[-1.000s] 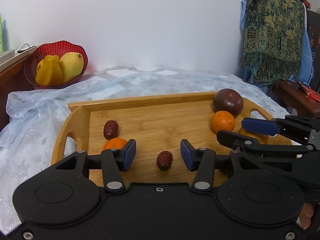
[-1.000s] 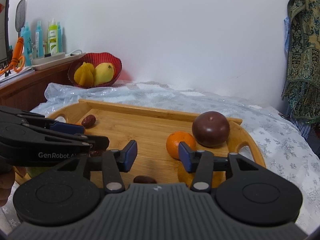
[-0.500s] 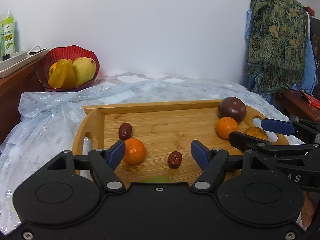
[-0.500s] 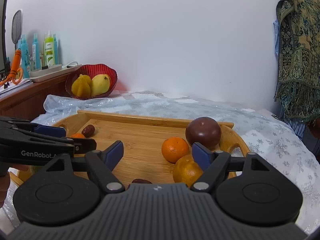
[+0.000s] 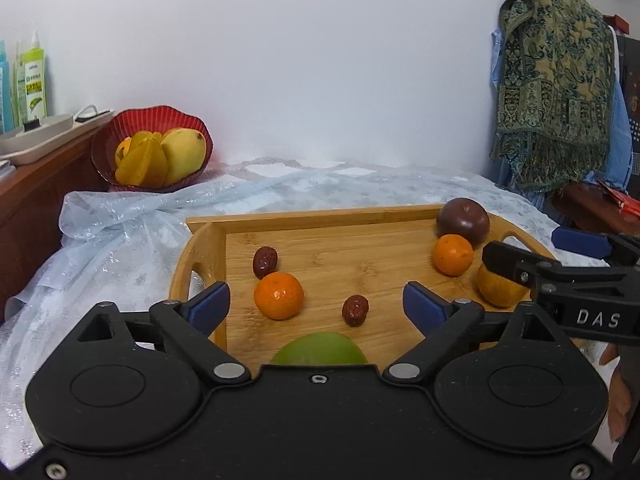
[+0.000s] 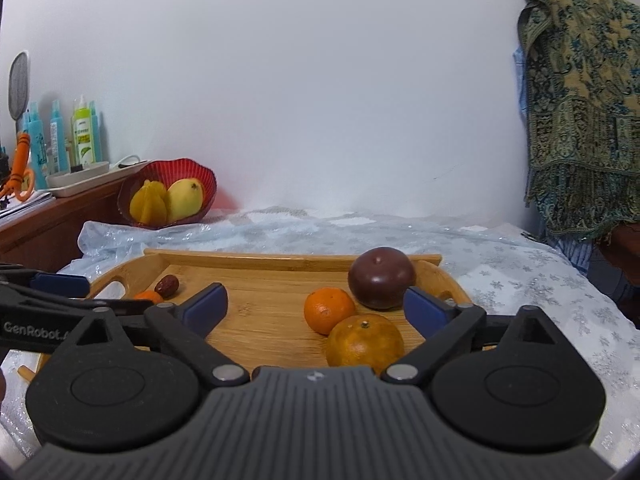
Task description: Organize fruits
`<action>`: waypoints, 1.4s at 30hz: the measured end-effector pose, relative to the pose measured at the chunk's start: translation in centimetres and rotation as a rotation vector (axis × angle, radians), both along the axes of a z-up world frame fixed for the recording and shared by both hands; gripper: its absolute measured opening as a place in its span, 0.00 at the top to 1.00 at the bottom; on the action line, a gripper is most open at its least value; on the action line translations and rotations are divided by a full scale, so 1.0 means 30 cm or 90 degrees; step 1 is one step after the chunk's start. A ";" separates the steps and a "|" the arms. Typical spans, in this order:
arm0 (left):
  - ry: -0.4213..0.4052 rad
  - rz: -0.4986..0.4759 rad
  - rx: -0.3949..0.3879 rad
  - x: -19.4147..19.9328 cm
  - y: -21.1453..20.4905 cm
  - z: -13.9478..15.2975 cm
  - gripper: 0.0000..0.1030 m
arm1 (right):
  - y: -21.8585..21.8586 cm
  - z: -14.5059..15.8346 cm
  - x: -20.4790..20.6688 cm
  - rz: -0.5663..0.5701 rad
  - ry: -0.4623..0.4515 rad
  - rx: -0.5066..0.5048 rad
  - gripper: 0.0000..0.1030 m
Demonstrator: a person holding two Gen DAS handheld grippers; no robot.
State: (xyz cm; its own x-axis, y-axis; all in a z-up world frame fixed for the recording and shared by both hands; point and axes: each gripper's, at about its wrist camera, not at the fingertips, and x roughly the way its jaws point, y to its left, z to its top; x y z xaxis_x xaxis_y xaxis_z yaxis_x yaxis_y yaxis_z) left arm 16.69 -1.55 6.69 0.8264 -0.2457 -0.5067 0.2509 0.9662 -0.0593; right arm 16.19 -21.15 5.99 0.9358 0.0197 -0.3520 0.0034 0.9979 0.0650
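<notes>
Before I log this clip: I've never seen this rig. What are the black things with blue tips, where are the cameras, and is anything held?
No robot here: a person holds a two-finger tool in each hand, with a camera on each looking along its fingers. The left gripper fills one picture's bottom, the right gripper the other's.

Both hover over a wooden tray on a plastic-covered table. On it lie three oranges: one on the left, two on the right, by a dark round fruit. There are also two dates and a green fruit.

Both pairs of jaws have just been opening; nothing is held.
</notes>
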 end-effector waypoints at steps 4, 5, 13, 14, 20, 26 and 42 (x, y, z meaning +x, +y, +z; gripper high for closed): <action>-0.009 -0.004 -0.006 -0.038 0.007 0.008 0.02 | -0.004 0.008 -0.034 -0.003 -0.015 0.002 0.00; -0.013 -0.004 -0.008 -0.047 0.008 0.011 0.02 | -0.006 0.009 -0.042 -0.004 -0.017 0.003 0.00; -0.046 -0.003 0.001 -0.157 0.018 -0.002 0.01 | -0.003 0.000 -0.123 -0.017 -0.044 -0.007 0.00; -0.048 -0.006 0.000 -0.175 0.023 -0.008 0.01 | -0.006 -0.004 -0.134 -0.020 -0.043 -0.005 0.00; -0.058 -0.004 -0.003 -0.274 0.054 -0.037 0.01 | -0.005 -0.030 -0.196 -0.035 -0.038 -0.010 0.00; -0.038 0.036 -0.029 -0.329 0.105 -0.072 0.01 | 0.001 -0.060 -0.251 -0.046 -0.025 -0.001 0.00; 0.036 0.072 -0.019 -0.363 0.122 -0.158 0.01 | 0.044 -0.140 -0.335 -0.066 0.025 0.009 0.00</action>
State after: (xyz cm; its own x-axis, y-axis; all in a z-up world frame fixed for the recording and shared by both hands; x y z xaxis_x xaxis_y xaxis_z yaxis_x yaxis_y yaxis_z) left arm 5.79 2.10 1.94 0.8199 -0.1686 -0.5471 0.1360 0.9857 -0.0998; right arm 6.13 -19.84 1.78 0.9188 -0.0710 -0.3883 0.1088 0.9911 0.0761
